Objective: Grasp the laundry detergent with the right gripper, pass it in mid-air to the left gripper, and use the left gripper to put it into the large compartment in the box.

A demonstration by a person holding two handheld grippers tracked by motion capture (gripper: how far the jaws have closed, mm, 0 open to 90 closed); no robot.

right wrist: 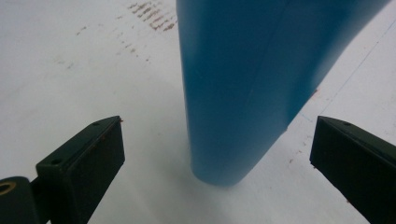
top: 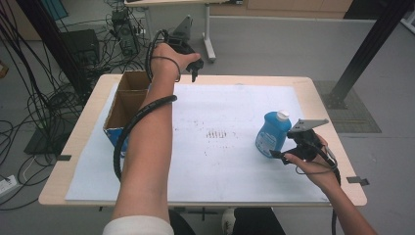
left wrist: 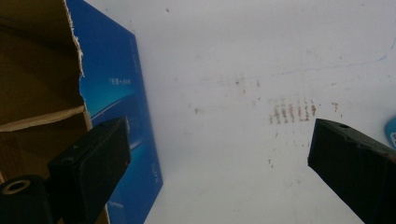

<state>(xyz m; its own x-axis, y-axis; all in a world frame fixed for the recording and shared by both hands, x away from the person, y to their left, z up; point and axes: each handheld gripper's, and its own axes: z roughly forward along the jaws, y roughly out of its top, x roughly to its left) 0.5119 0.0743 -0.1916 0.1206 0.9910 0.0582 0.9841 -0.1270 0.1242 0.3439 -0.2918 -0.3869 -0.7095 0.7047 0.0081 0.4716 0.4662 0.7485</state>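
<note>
From above I see my right gripper point(top: 281, 155) held low at the near right of the table point(top: 313, 85), just beside the blue bottle point(top: 272, 133), while my left gripper point(top: 195, 68) hangs over the far edge next to the open cardboard box point(top: 128, 100). The bottle stands upright on the white sheet point(top: 220, 161), its long axis vertical and its white cap point(top: 283, 116) on top.

My right gripper view adds what the high view cannot: my jaws are spread wide with the bottle's rounded base between them, farther along, touching neither. The cap and upper body are cut off at the top there. My left gripper view shows its jaws spread too, holding nothing, with the box's blue side point(left wrist: 121, 116) and brown inside at the left and a sliver of the bottle at the right edge. The box's printing is too small to read.
</note>
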